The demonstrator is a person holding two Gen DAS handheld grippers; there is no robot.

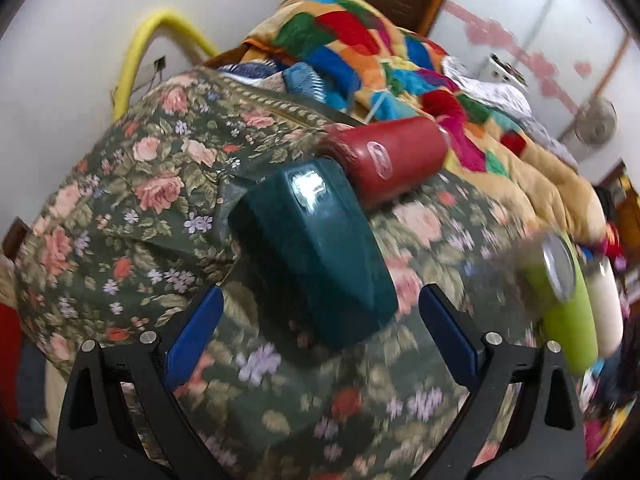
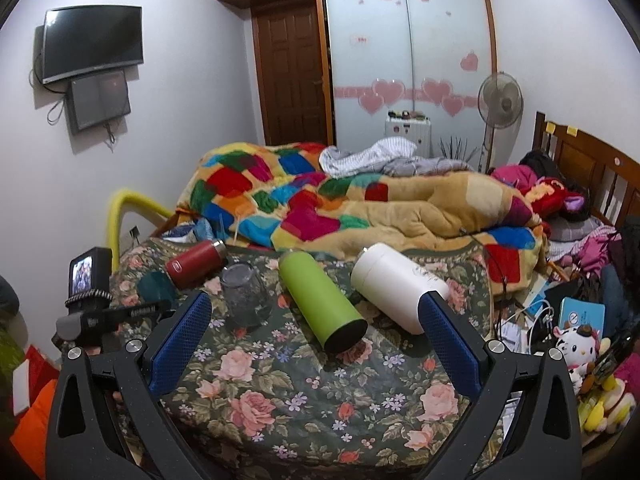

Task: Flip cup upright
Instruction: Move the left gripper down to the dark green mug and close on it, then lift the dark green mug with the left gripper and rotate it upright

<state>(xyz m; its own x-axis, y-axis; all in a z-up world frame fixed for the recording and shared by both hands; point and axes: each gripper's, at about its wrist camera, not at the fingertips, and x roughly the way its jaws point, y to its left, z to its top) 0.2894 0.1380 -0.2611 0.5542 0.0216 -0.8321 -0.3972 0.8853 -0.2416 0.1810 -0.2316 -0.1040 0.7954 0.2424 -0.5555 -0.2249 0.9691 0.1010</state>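
- The left tongs (image 1: 320, 320) are spread wide over the flowered bedspread (image 1: 132, 208), with nothing between the blue pads (image 1: 196, 332)
- A dark teal cup (image 1: 316, 248) lies straight ahead of them, between the lines of the two fingers but beyond the tips and touching neither; I cannot tell which end is its mouth
- Just past the teal cup, and touching its far end, a red flask (image 1: 390, 164) lies on its side
- Off to the right of the left tongs are a blurred glass (image 1: 532, 264), a lime-green bottle (image 1: 564, 312) and a white bottle (image 1: 608, 308)
- The right tongs (image 2: 316, 320) are also spread apart and hold nothing
- Ahead of them, between the fingers, the lime-green bottle (image 2: 320, 300) lies on its side, dark end toward the tongs
- The white bottle (image 2: 396, 284) lies tipped over just beyond the right finger's tip
- The clear glass (image 2: 246, 296) stands mouth-down just past the left finger's tip
- Further left, the red flask (image 2: 196, 264) and the teal cup (image 2: 156, 286) sit near the bed's edge
- The left tongs' camera block (image 2: 86, 280) is beside the teal cup
- A patchwork quilt (image 2: 304, 200) is heaped well beyond all the bottles
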